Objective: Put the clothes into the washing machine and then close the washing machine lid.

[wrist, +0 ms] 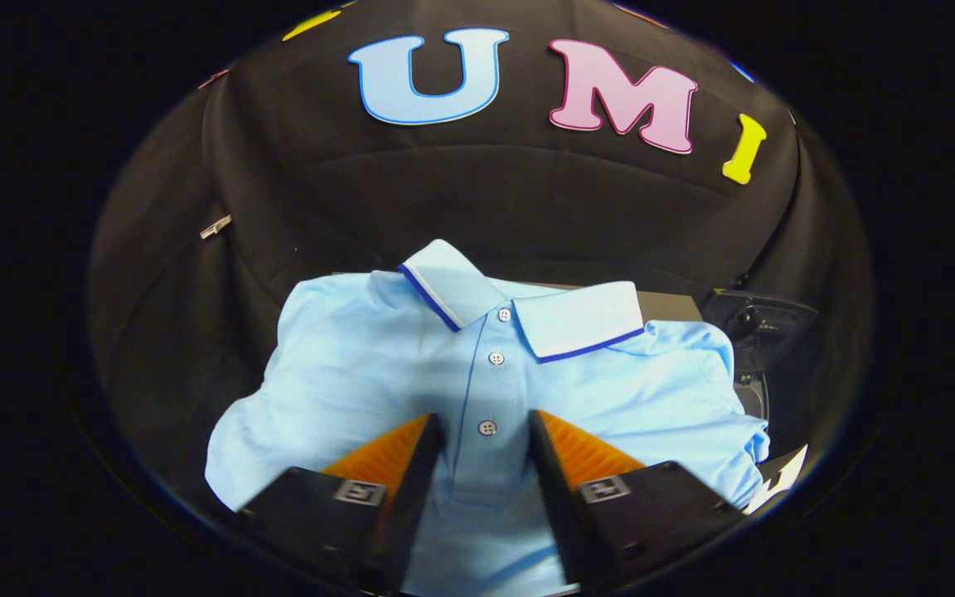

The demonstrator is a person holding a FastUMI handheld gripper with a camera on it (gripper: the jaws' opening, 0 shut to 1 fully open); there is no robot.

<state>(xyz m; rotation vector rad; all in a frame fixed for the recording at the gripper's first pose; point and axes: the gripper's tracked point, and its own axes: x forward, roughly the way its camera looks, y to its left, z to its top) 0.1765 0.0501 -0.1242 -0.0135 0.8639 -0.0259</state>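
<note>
Light-blue cloth lies between my gripper's [486, 431] fingers, which stand apart over the button placket of a polo shirt [378, 365], not pressing it. The shirt is spread flat, collar edged with a dark-blue stripe. Beyond its right sleeve sits a dark object [763, 327]; black wall cloth [477, 191] behind.

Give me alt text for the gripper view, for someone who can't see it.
An open gripper sits low over a light blue polo shirt, its two fingers on either side of the buttoned placket just below the collar. The shirt lies spread out, and a dark object sits beyond its far side.
</note>
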